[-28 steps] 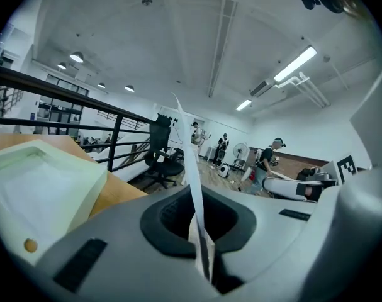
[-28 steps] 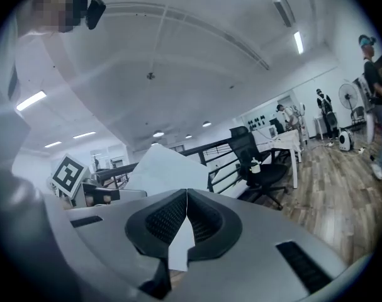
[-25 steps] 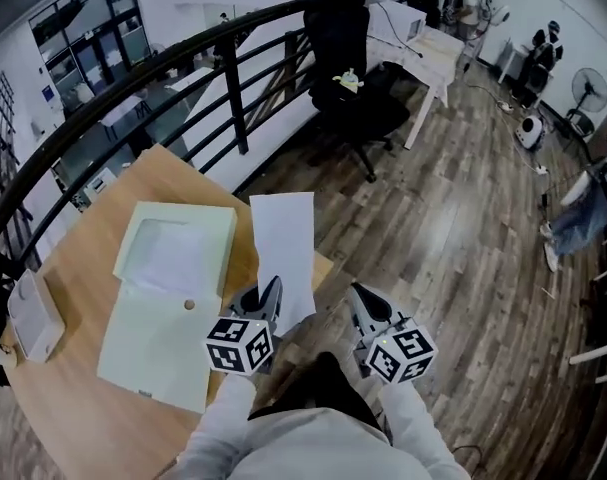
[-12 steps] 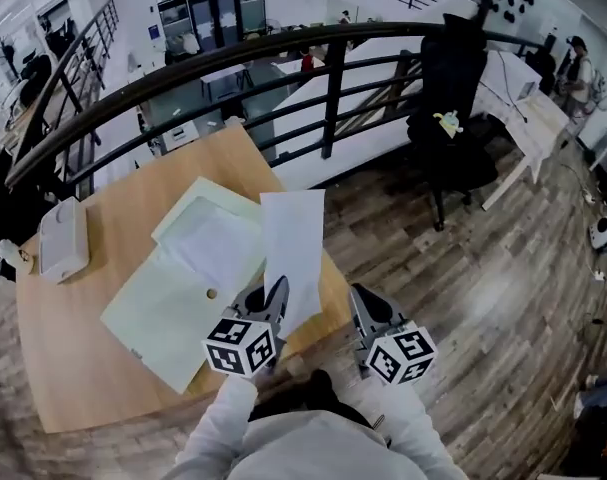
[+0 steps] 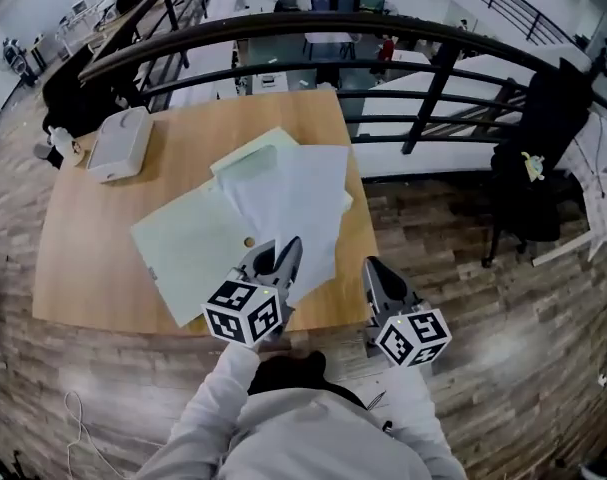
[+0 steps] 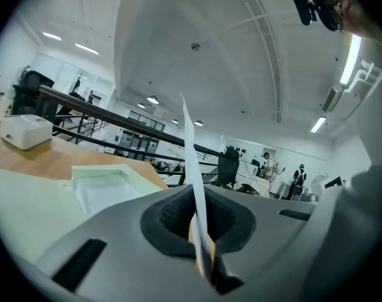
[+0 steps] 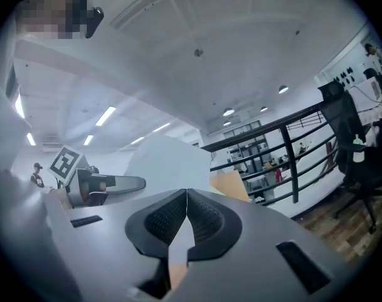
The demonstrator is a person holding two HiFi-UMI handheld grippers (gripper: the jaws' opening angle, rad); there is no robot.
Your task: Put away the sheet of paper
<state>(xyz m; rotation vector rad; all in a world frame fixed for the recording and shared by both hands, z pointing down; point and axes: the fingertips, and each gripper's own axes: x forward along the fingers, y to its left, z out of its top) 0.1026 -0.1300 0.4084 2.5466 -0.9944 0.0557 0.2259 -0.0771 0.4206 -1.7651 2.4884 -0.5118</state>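
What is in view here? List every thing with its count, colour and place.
table: one, light wood, in front of the person
folder: one, pale green, lying open on the table
sheet of paper: one, white, held up over the folder's right side
box: one, white, at the table's far left corner
railing: one, black, behind the table
chair: one, black, on the floor at right
floor: brown wood planks, all around the table
left gripper: one, grey, over the table's near edge, shut on the sheet of paper
right gripper: one, grey, off the table's near right corner, shut and empty
sleeves: two, light grey, at the bottom
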